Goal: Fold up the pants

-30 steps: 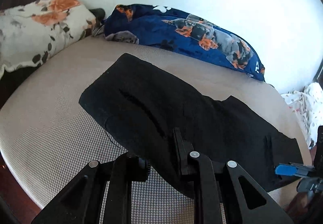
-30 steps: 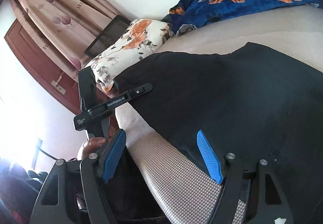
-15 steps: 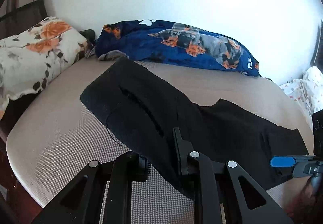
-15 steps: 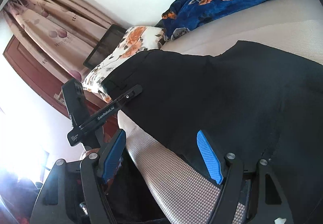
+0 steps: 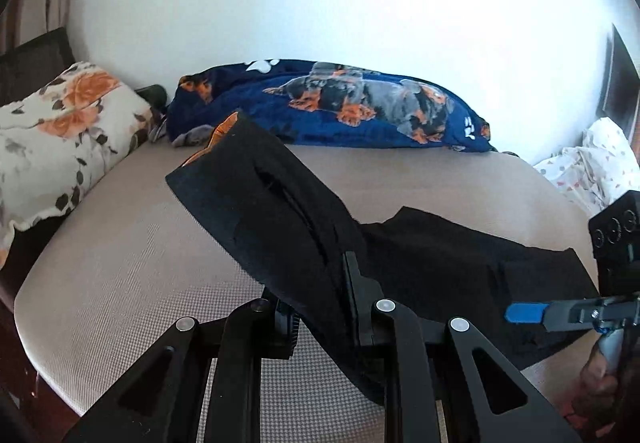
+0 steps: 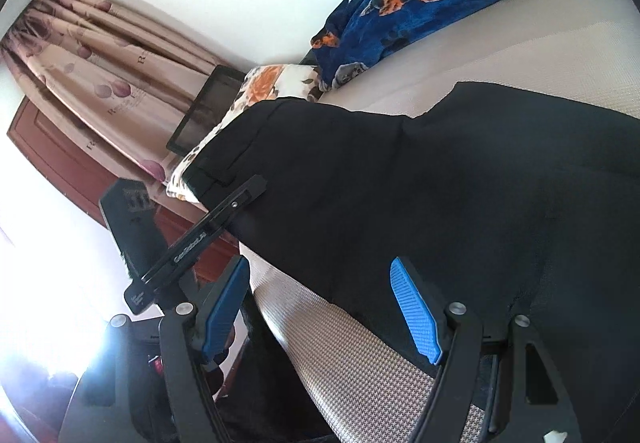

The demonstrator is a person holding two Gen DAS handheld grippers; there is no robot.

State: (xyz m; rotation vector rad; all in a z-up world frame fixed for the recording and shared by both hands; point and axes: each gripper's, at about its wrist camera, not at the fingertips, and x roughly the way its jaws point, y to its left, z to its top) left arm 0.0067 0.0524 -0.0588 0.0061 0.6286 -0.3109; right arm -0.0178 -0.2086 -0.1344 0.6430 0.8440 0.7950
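Observation:
Black pants point(image 5: 432, 263) lie across a beige mattress point(image 5: 120, 267). My left gripper point(image 5: 320, 307) is shut on the near edge of the pants and holds that end lifted off the bed. The lifted end tilts up toward the blue blanket and shows an orange lining. In the right wrist view the pants point(image 6: 460, 183) fill the middle. My right gripper point(image 6: 320, 307) is open with blue pads point(image 6: 416, 311), its right finger at the pants' near edge. The left gripper point(image 6: 208, 231) shows there clamped on the raised cloth.
A blue dog-print blanket point(image 5: 340, 107) lies along the white wall. A floral pillow point(image 5: 60, 139) sits at the left. White patterned cloth point(image 5: 592, 167) lies at the right. Curtains point(image 6: 100, 63) and a dark red door point(image 6: 52, 151) stand beyond the bed's edge.
My left gripper has lifted its end of the pants off the mattress, so the cloth now stands up and tilts away. The right gripper has stayed open at the pants' edge.

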